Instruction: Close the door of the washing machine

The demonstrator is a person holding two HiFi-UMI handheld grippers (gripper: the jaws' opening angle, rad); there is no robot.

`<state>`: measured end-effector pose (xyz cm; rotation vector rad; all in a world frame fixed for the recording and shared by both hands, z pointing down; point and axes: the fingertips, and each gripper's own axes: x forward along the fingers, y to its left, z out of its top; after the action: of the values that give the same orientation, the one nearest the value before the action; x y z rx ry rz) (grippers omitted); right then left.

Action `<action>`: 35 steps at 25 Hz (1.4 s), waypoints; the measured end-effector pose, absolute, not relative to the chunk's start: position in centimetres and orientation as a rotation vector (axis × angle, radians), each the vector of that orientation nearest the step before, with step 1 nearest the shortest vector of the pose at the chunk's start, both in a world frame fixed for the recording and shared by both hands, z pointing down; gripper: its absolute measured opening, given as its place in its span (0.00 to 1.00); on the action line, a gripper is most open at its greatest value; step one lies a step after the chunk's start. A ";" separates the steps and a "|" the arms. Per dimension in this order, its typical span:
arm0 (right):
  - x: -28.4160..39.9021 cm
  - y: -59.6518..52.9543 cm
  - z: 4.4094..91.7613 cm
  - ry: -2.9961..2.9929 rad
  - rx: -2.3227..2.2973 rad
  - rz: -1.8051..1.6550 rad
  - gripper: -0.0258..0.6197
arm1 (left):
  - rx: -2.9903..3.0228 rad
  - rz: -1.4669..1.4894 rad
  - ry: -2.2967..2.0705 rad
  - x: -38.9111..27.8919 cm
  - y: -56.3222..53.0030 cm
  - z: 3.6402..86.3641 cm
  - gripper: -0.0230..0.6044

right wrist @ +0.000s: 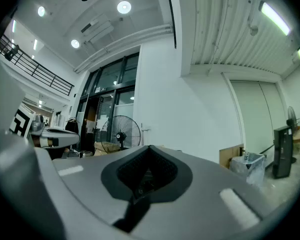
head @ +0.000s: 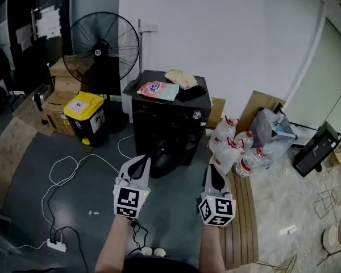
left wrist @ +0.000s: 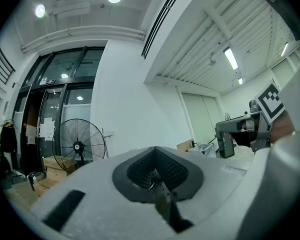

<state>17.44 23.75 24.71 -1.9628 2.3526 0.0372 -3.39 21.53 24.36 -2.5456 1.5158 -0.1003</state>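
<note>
A black washing machine (head: 169,118) stands against the white wall in the head view. Its round door (head: 163,159) hangs open at the front, swung out toward me. On top of it lie a pink packet (head: 157,90), a beige cloth (head: 181,78) and a dark item. My left gripper (head: 140,164) is held level just in front of the door, its jaws together and empty. My right gripper (head: 215,174) hovers to the right of the door, also shut and empty. Both gripper views look over closed jaws, the left gripper (left wrist: 157,176) and the right gripper (right wrist: 144,176), toward the wall; the machine is hidden in them.
A standing fan (head: 100,44), cardboard boxes (head: 59,92) and a yellow-lidded bin (head: 86,117) are left of the machine. Bagged water bottles (head: 238,147) and a wooden strip (head: 242,220) lie to the right. A white cable and power strip (head: 55,244) trail on the floor.
</note>
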 end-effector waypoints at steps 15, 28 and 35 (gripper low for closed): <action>17.4 23.9 25.5 2.357 -1.962 -0.009 0.06 | -2.557 -0.119 1.518 -3.4 22.1 25.1 0.05; 17.5 25.0 26.9 2.366 -1.965 -0.046 0.06 | -2.649 -0.158 1.499 -3.4 23.0 28.5 0.11; 17.4 25.7 27.5 2.366 -1.969 -0.076 0.06 | -2.667 -0.135 1.521 -4.3 23.6 28.8 0.35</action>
<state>17.35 25.67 27.48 -1.9692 2.3656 -0.0755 -4.27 23.55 28.80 -2.6674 1.5205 -0.1352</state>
